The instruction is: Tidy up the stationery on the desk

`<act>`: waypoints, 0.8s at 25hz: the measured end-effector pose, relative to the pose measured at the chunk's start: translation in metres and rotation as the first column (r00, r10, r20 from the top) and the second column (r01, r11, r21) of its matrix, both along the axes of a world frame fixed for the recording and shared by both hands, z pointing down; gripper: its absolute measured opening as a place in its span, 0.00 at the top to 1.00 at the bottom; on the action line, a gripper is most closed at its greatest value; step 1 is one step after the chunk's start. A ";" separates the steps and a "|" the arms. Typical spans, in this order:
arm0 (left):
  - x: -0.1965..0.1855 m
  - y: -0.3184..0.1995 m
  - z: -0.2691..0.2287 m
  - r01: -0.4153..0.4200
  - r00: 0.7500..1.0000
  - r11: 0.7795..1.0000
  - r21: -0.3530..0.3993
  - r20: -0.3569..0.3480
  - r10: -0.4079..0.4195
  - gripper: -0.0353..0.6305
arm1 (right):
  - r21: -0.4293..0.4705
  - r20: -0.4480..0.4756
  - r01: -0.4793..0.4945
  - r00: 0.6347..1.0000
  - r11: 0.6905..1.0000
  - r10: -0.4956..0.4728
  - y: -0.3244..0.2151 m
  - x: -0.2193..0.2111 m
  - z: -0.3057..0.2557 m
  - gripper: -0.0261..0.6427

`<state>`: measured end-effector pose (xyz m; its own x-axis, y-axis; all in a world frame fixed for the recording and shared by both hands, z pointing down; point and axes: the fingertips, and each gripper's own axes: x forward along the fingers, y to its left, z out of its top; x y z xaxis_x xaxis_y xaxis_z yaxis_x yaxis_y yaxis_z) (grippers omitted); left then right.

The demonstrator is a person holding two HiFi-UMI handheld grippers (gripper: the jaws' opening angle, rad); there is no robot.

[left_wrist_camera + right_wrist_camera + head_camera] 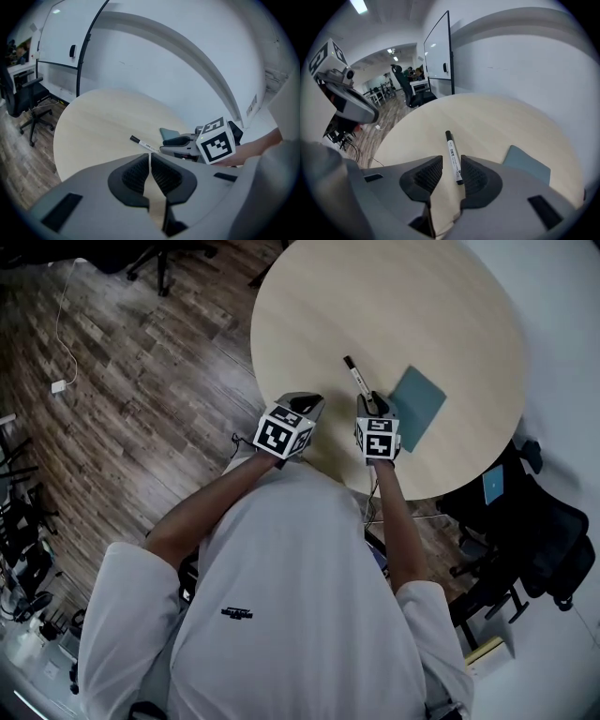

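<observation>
- Right tool [451, 177]: straddles the near end of the white-barrelled marker with black ends [453, 157], jaws apart, one pad just beside the barrel, no squeeze evident; lines up along the barrel, probably for a clean lift.
- Left tool [150, 174]: hovers with jaws pressed together on nothing, near the right one, apparently parked out of the way.
- Marker: lies flat on the round pale wooden bench [394, 296], towards its near side, just beside the flat teal rectangular pad [418, 407]; seems not to touch it.
- Room: leaves most of the bench bare beyond the marker's far tip; puts both tools close to the near rim, with dark plank floor [141, 352] below; calls for care on the pad's side.
</observation>
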<state>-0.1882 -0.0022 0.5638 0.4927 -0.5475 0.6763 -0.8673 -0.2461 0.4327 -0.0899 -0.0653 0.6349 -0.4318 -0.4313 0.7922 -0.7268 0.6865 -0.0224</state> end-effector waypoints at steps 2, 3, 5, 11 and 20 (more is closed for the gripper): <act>-0.007 0.000 0.005 -0.005 1.000 1.000 -0.013 0.000 0.005 0.90 | -0.019 -0.043 0.009 0.999 1.000 -0.010 -0.005 -0.001 0.020 0.75; -0.009 0.001 0.007 -0.010 1.000 1.000 -0.019 0.000 0.010 0.90 | -0.031 -0.064 0.017 0.998 0.999 -0.019 -0.006 -0.002 0.029 0.75; -0.012 0.002 0.011 -0.021 1.000 0.999 -0.031 -0.002 0.021 0.90 | -0.053 -0.099 0.036 0.994 0.998 -0.041 -0.008 -0.004 0.039 0.75; -0.020 0.002 0.016 -0.048 0.999 0.998 -0.050 0.000 0.048 0.90 | -0.057 -0.115 0.021 0.993 0.998 -0.028 -0.014 -0.005 0.048 0.83; -0.009 0.000 0.012 -0.092 0.996 0.995 -0.038 0.000 0.092 0.90 | -0.002 -0.032 -0.050 0.998 0.999 0.050 -0.011 -0.002 0.015 0.83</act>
